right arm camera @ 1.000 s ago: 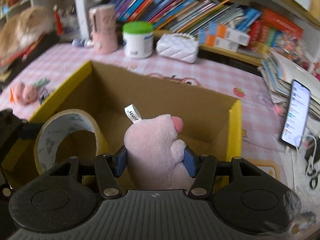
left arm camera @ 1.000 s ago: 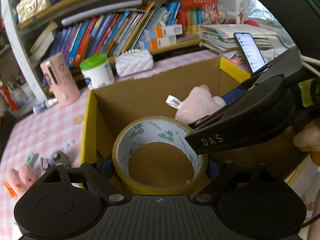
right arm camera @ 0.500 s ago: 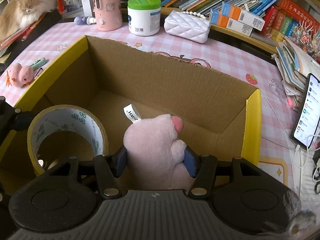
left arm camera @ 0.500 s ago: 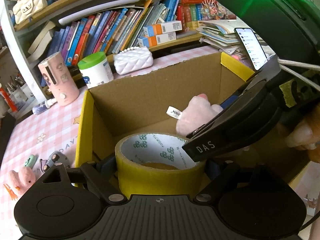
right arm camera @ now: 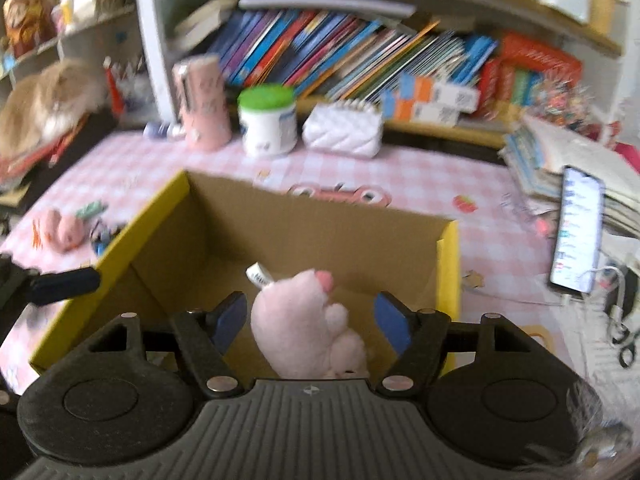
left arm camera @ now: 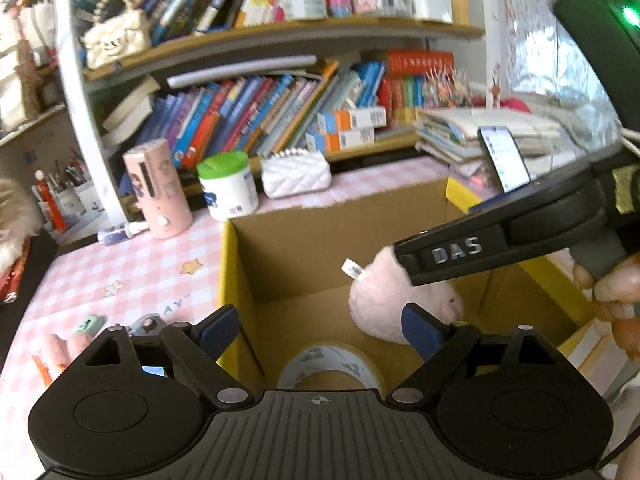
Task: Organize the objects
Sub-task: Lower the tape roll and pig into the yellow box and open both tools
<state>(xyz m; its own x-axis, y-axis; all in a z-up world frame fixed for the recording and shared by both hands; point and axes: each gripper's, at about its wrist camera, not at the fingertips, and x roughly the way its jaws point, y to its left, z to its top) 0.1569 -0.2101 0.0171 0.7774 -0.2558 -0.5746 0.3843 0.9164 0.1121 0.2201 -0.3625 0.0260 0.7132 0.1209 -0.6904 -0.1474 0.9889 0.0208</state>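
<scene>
A cardboard box (left arm camera: 304, 240) with yellow flaps stands on the pink checked table; it also shows in the right wrist view (right arm camera: 280, 220). A yellow tape roll (left arm camera: 332, 368) lies on the box floor, below my open left gripper (left arm camera: 320, 328). A pink plush toy (left arm camera: 400, 312) with a white tag sits in the box beside it. In the right wrist view the plush (right arm camera: 304, 328) sits between the spread fingers of my open right gripper (right arm camera: 308, 316), untouched. The right gripper's body (left arm camera: 500, 240) crosses the left wrist view over the box.
A pink cylinder (left arm camera: 158, 192), a green-lidded white jar (left arm camera: 228, 186) and a white quilted purse (left arm camera: 296, 172) stand behind the box under bookshelves. Small toys (left arm camera: 80, 336) lie left of the box. A phone (right arm camera: 576, 232) leans on stacked papers at the right.
Both grippers opened and rose. The left let go of the tape roll, which now lies in the box. The right let go of the plush, which stays in the box.
</scene>
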